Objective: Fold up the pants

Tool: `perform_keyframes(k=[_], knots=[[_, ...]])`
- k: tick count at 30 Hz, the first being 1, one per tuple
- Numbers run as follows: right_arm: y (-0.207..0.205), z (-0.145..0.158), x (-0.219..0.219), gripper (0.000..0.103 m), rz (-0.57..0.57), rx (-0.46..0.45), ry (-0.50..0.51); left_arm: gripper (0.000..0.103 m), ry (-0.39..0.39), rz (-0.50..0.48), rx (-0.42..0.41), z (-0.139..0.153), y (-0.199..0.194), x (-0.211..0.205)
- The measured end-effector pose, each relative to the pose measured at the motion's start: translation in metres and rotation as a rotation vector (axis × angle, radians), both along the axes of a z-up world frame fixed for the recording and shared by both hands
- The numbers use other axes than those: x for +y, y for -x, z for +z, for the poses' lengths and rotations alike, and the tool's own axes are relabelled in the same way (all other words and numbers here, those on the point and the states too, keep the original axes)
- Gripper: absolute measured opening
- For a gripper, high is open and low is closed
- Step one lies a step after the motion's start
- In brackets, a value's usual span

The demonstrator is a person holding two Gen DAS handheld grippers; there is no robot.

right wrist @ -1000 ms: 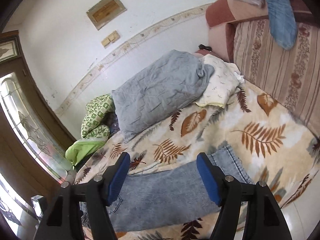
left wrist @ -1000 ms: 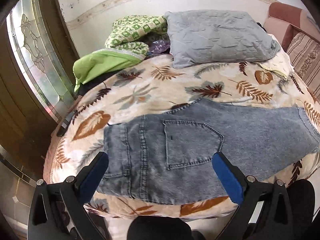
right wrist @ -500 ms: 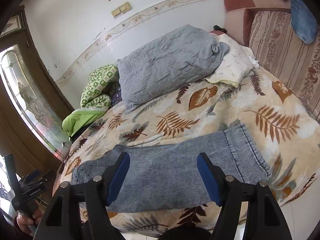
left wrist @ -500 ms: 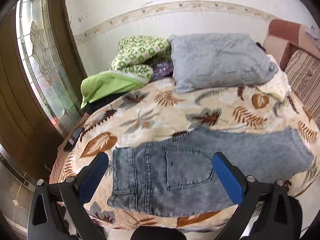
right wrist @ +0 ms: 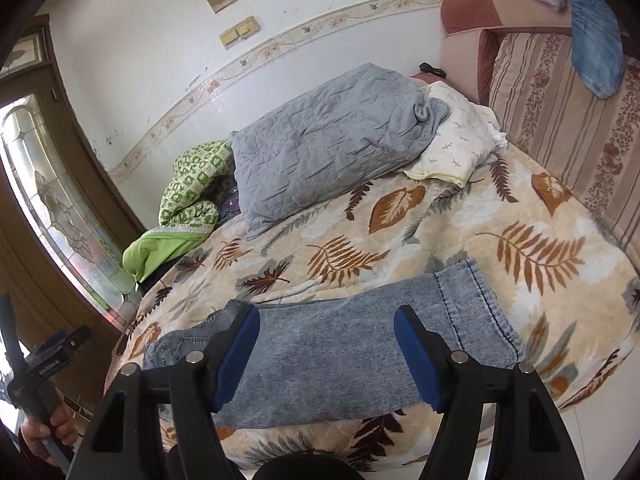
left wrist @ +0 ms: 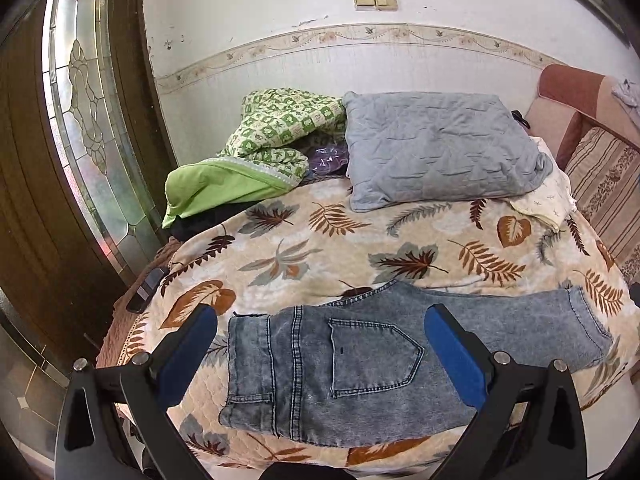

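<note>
Light blue denim pants lie flat along the near edge of the bed, folded lengthwise, back pocket up, waist to the left and hems to the right. In the right wrist view the same pants show their leg and hem end. My left gripper hovers open above the waist and pocket, holding nothing. My right gripper hovers open above the leg part, also with nothing between its blue pads. The left gripper appears at the far left of the right wrist view, in a person's hand.
The bed has a leaf-patterned blanket. A grey pillow, green bedding and a cream pillow lie at the back. A striped headboard stands on the right, a glazed wooden door on the left.
The left gripper has risen, so the pants look smaller and lower and more wall shows. The right view has rolled and shifted, showing more of the leg and hem. Both stay open.
</note>
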State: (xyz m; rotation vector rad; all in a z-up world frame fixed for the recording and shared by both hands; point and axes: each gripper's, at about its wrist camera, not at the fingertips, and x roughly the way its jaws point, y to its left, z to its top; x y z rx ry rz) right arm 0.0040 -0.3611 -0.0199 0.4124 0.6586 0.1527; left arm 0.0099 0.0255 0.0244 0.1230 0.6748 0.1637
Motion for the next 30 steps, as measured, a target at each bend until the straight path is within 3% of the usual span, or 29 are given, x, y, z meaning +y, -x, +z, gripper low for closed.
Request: perform_keyframes(k=[13,17,21,30], knots=[[-0.005,-0.015,-0.015,0.073,-0.005,0.002,0.008,0.103,0.013,0.004,0.070,-0.016,-0.025,-0.018],[-0.008,-0.031,-0.034,0.073,-0.032,0.030,-0.015,0.103,0.036,-0.007,0.135,-0.038,-0.032,-0.028],[-0.004,-0.052,-0.070,0.073,-0.094,0.068,-0.060,0.103,0.009,-0.056,0.231,-0.074,-0.042,-0.053],[0.012,-0.109,-0.137,0.073,-0.206,0.172,-0.261,0.103,-0.038,-0.115,0.376,-0.129,-0.051,-0.086]])
